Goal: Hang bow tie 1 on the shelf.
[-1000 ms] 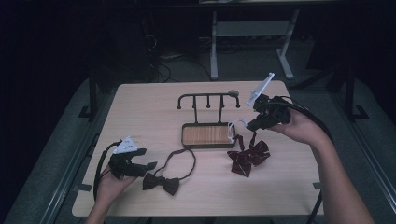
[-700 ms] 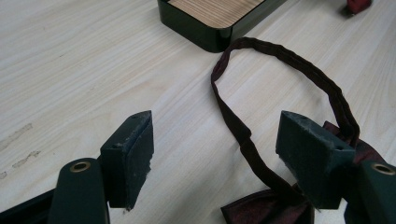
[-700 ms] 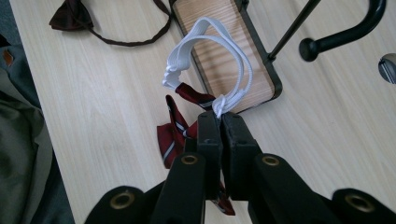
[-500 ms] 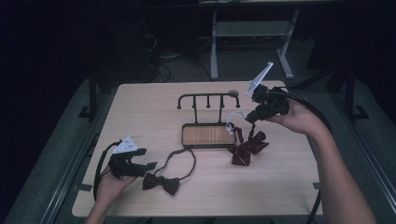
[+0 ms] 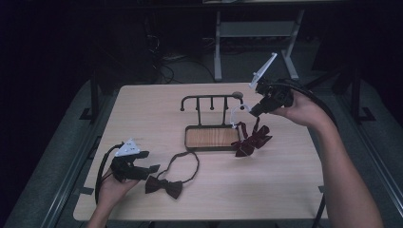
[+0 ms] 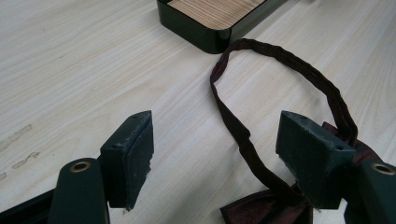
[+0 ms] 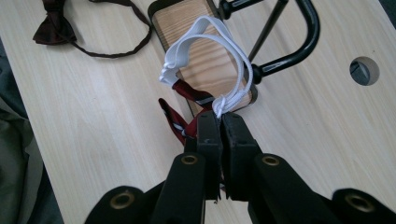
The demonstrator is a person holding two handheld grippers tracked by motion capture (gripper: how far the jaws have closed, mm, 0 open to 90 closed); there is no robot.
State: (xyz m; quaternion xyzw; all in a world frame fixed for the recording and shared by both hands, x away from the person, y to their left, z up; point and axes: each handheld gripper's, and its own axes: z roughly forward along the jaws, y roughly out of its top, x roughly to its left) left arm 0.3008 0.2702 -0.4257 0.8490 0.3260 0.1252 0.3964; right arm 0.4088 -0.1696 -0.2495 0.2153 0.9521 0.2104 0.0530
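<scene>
- Right gripper (image 7: 220, 122): jaws pressed together on the white elastic loop (image 7: 205, 46) of a red striped bow tie (image 7: 180, 116). In the right gripper view the cord's knot sits right at the jaw tips, and the loop fans out ahead over the stand's wooden base.
- In the high view the right gripper (image 5: 256, 110) is raised over the right part of the table, near the right end of the stand's top bar. The red striped bow tie (image 5: 252, 138) hangs below it; its lower end is at the table surface just right of the tray base, but contact cannot be told.
- Left gripper (image 6: 219, 154): jaws wide apart, holding nothing. The dark bow tie's strap (image 6: 243, 135) runs between the two jaws on the table, and its knot (image 6: 266, 210) lies low by the right jaw, seemingly touching it.
- In the high view the left gripper (image 5: 153, 168) rests low at the near left of the table, with the dark bow tie (image 5: 164, 186) just right of it and the strap looped up toward the stand.
- Black metal stand (image 5: 211, 99) with wooden tray base (image 5: 211, 137) sits mid-table, pegs along its top bar.
- Table (image 5: 142, 114): pale wood, with a round hole (image 7: 364, 70) near the stand's far right end.
</scene>
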